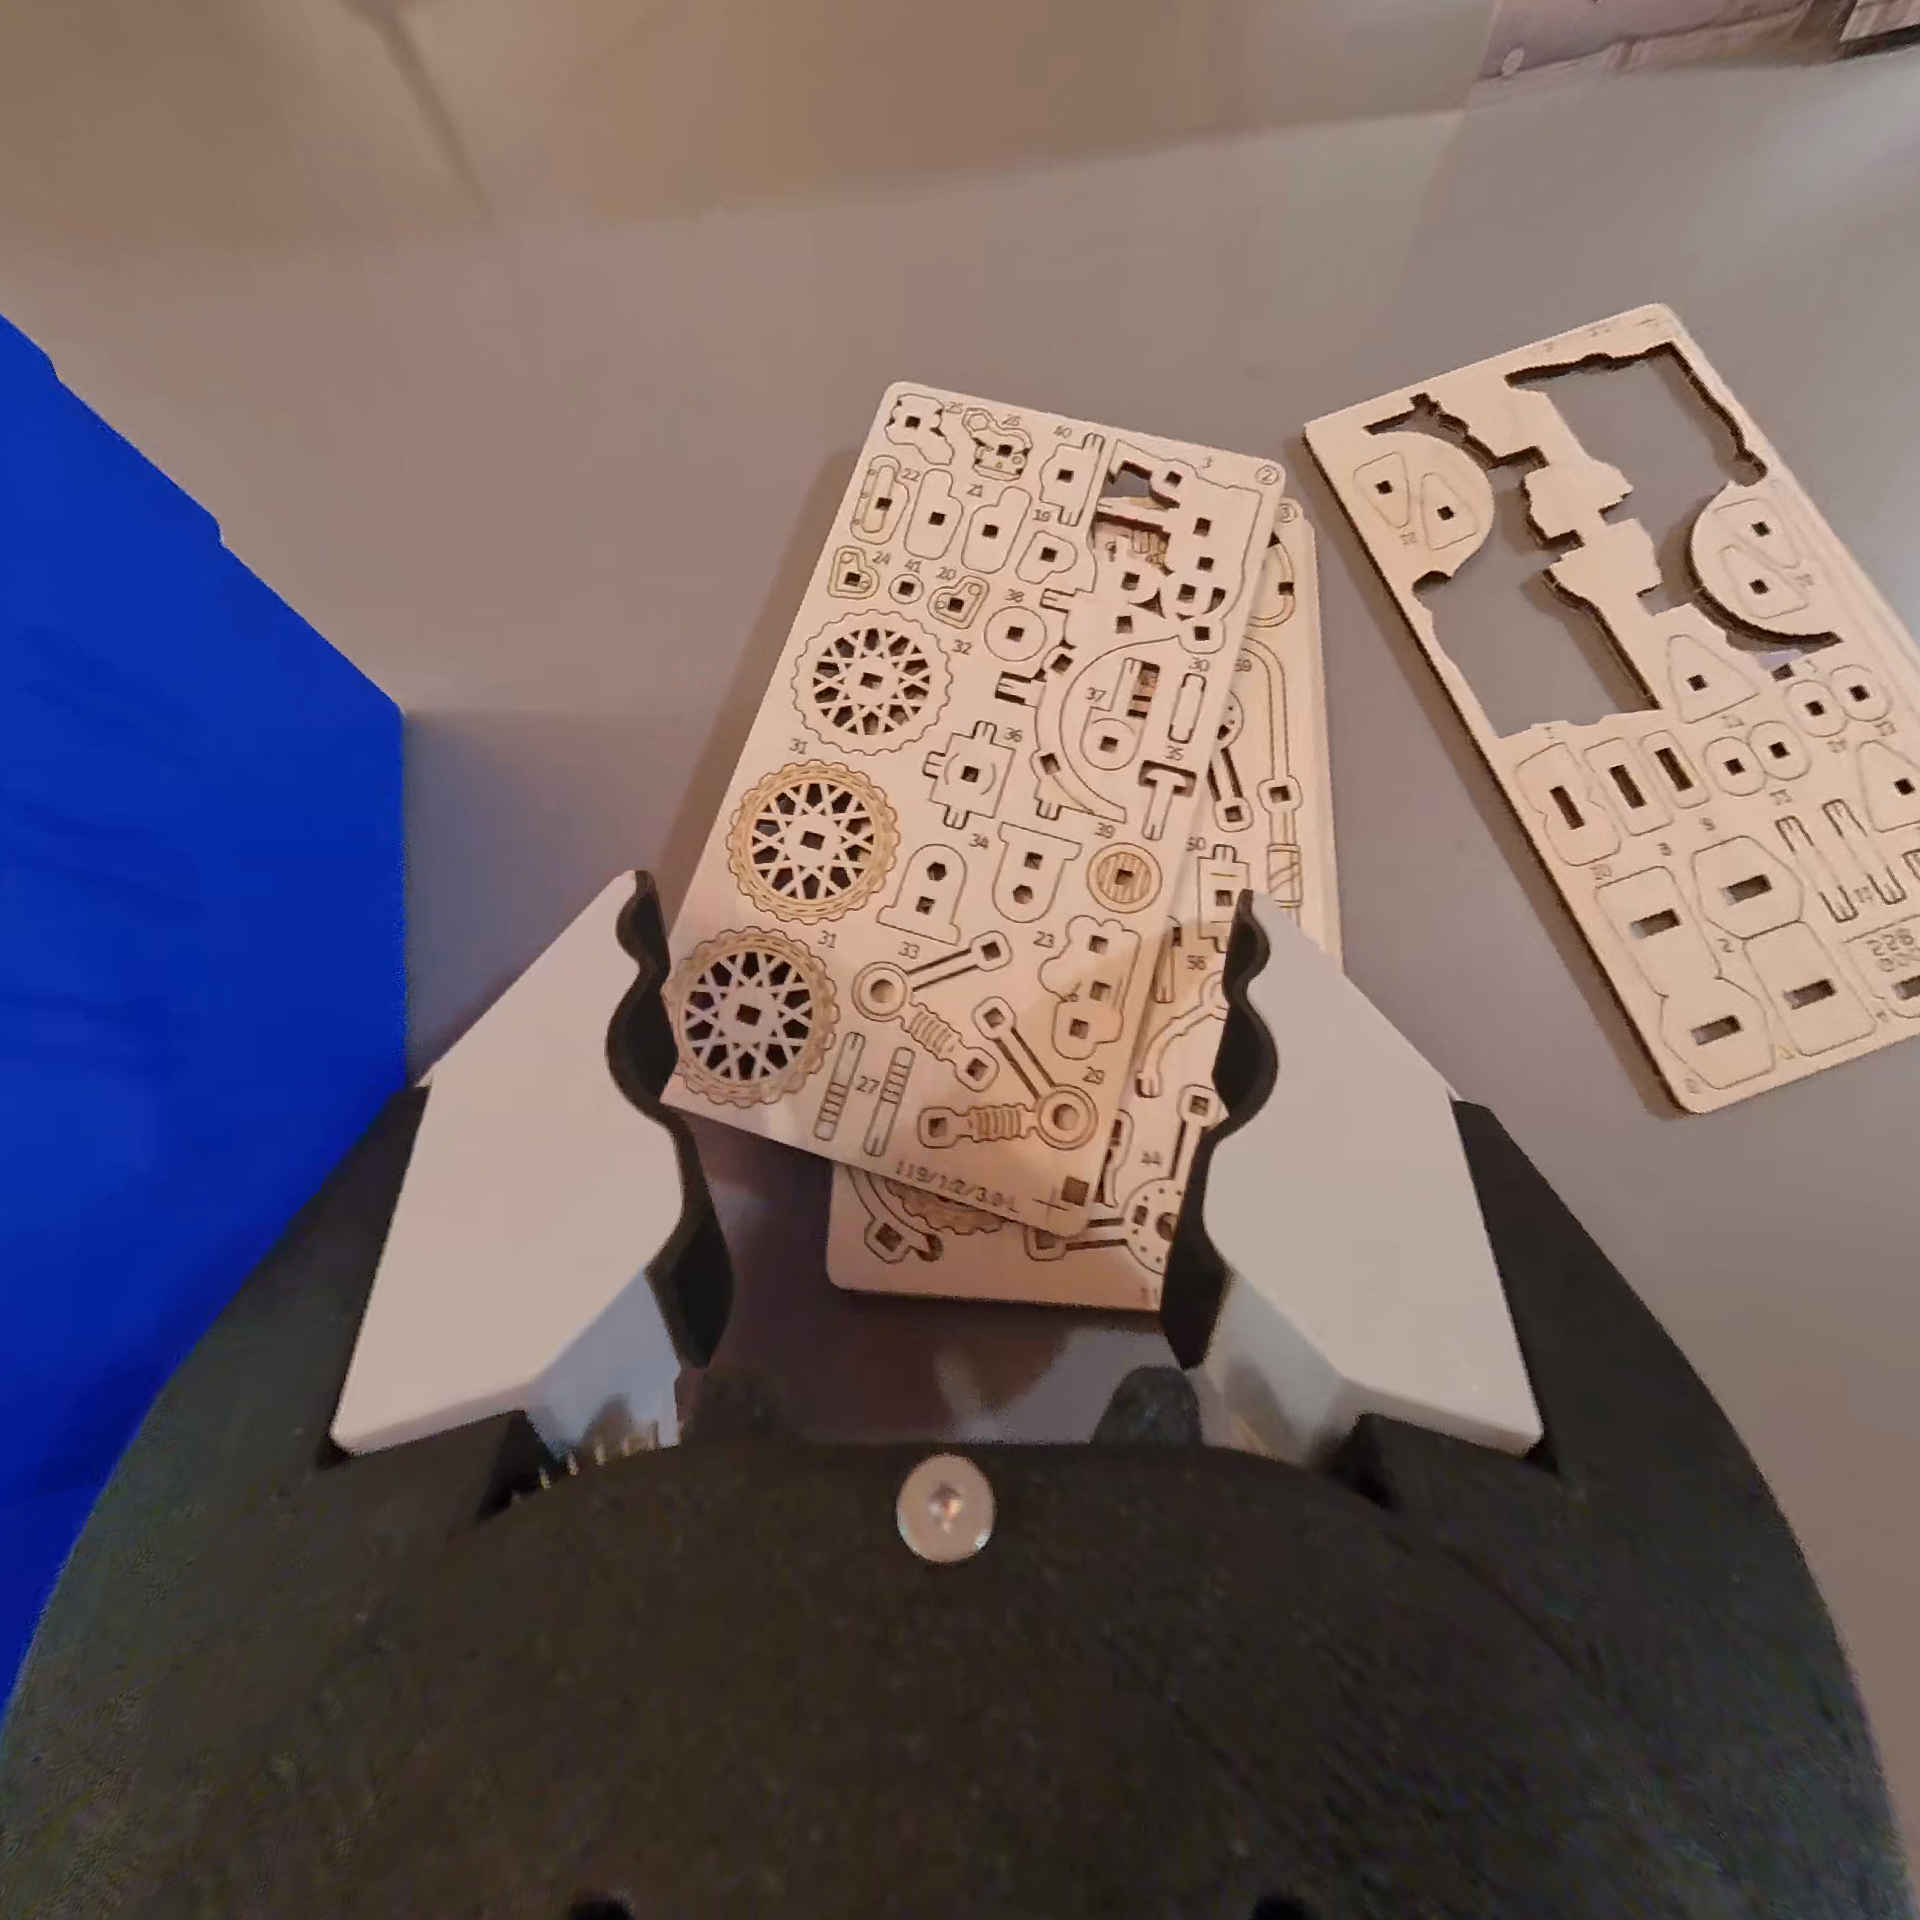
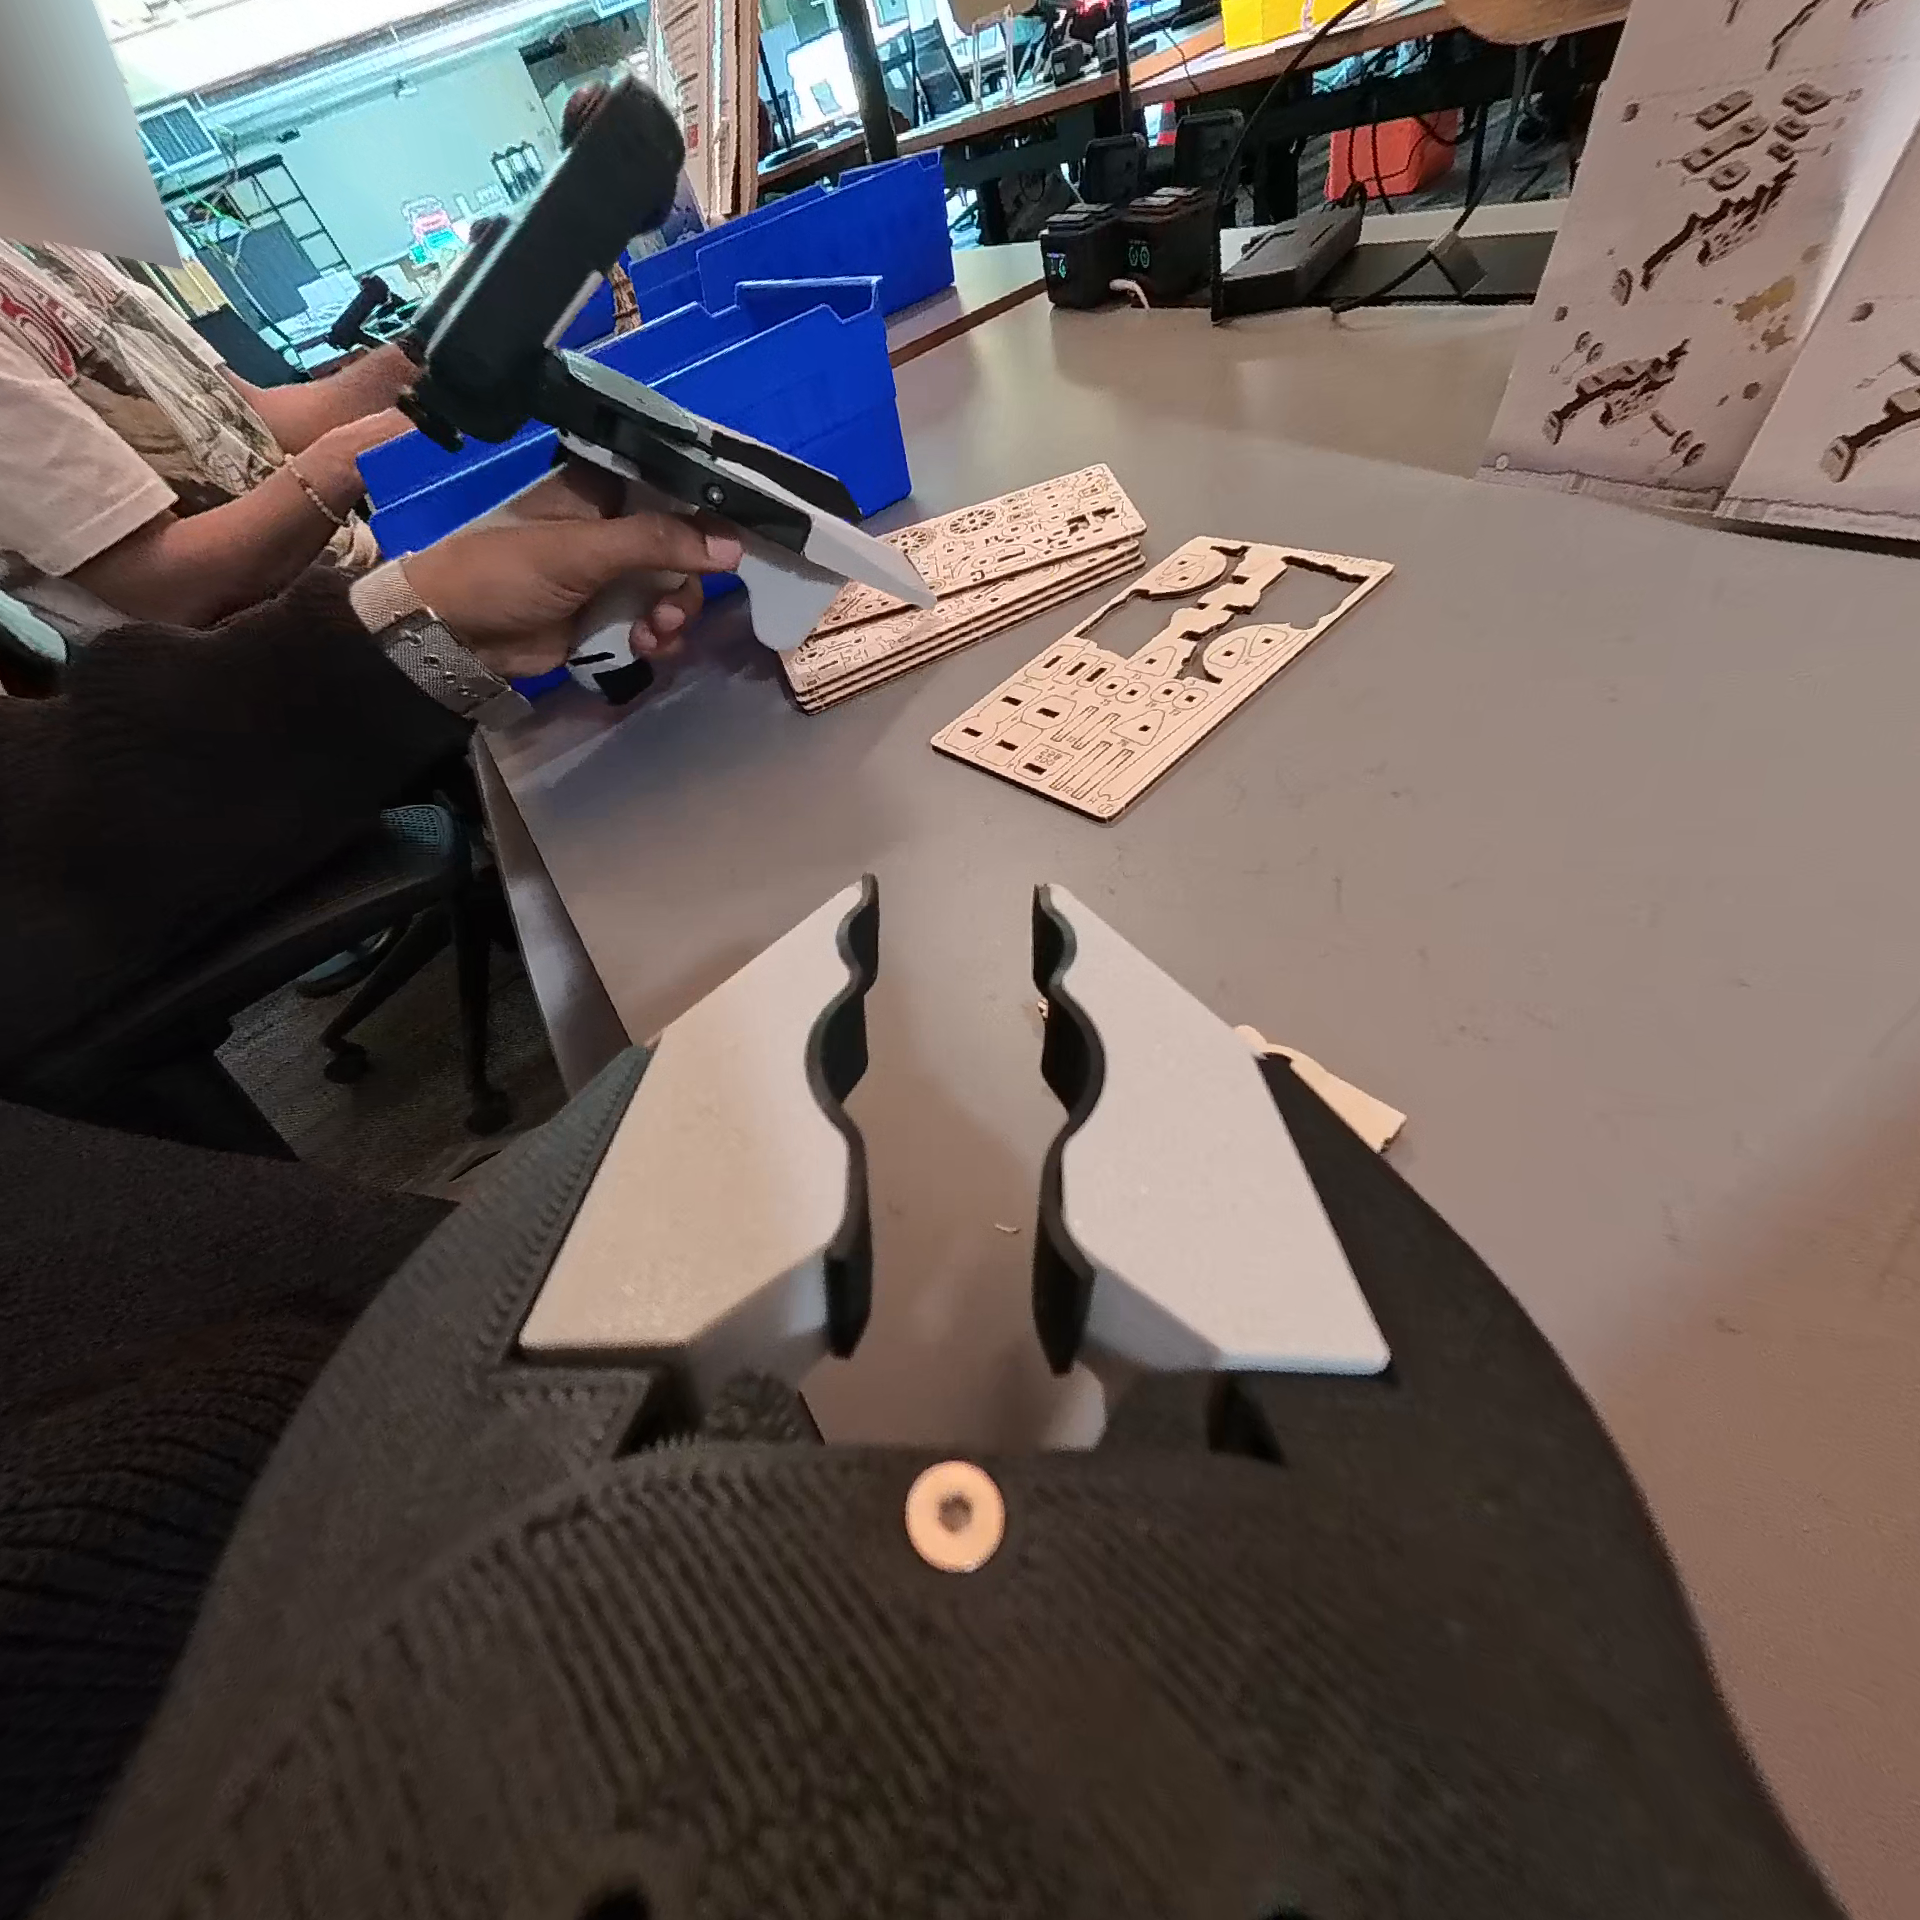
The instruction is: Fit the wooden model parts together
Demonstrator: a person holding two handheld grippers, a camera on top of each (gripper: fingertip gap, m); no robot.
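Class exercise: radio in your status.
Left gripper open over stacked sheets. Right gripper open, empty. Punched sheet beside stack. Nothing blocking.

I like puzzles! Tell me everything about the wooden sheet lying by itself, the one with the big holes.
The lone wooden sheet is a thin, pale, laser-cut rectangle lying flat on the grey table, just right of the stack of sheets. Big jagged gaps show where parts were removed; small slotted pieces remain in it. Nothing grips it.

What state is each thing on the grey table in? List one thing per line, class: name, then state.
Left tool: open, fingers either side of the stack's top sheet.
Right tool: open, empty, above the table.
Stack of wooden sheets: lying flat, top sheet askew, parts mostly unpunched.
Separate wooden sheet: lying flat beside the stack, large parts already removed.
Blue bin: upright; contents hidden.
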